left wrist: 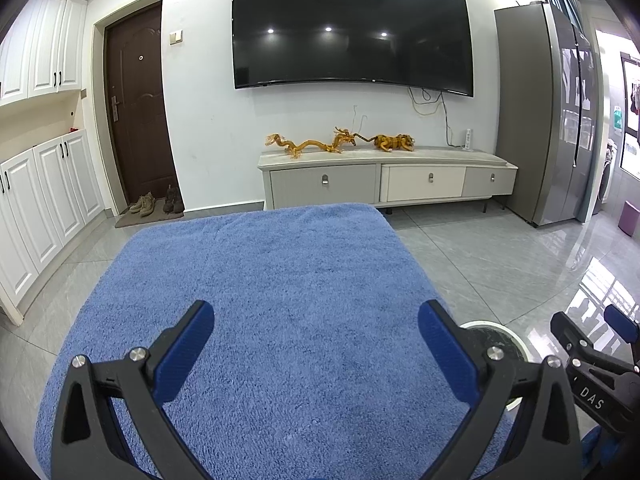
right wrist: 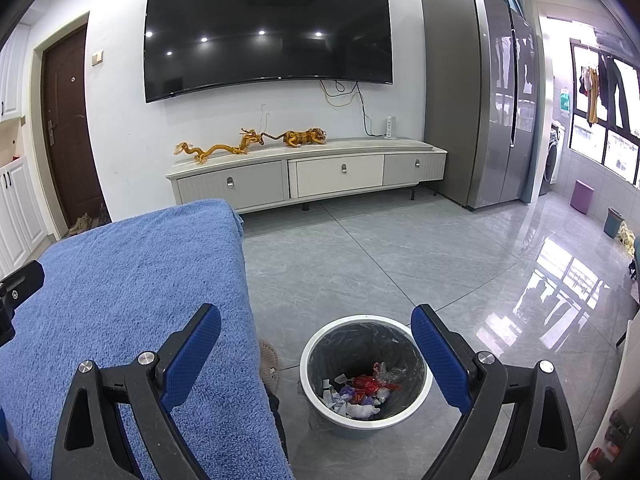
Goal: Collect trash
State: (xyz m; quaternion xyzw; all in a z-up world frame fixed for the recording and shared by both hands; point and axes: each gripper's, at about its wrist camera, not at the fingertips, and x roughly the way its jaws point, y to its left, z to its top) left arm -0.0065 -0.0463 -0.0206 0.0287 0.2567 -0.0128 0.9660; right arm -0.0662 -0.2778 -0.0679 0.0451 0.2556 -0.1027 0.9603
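Note:
A white-rimmed trash bin (right wrist: 366, 322) with a dark liner stands on the floor to the right of the blue towel-covered table (right wrist: 132, 280). Inside it lie red, white and purple wrappers (right wrist: 364, 390). My right gripper (right wrist: 316, 328) is open and empty, held above the bin. My left gripper (left wrist: 316, 324) is open and empty above the blue towel (left wrist: 260, 288). The bin's rim (left wrist: 504, 330) shows behind the left gripper's right finger. The right gripper (left wrist: 592, 336) shows at the right edge of the left wrist view. No trash shows on the towel.
A TV cabinet (right wrist: 308, 176) with golden dragon figures stands against the far wall under a wall TV (right wrist: 268, 28). A grey fridge (right wrist: 480, 92) is at the right. A brown door (left wrist: 136, 108) with shoes is at the left. A woven item (right wrist: 269, 360) lies by the table.

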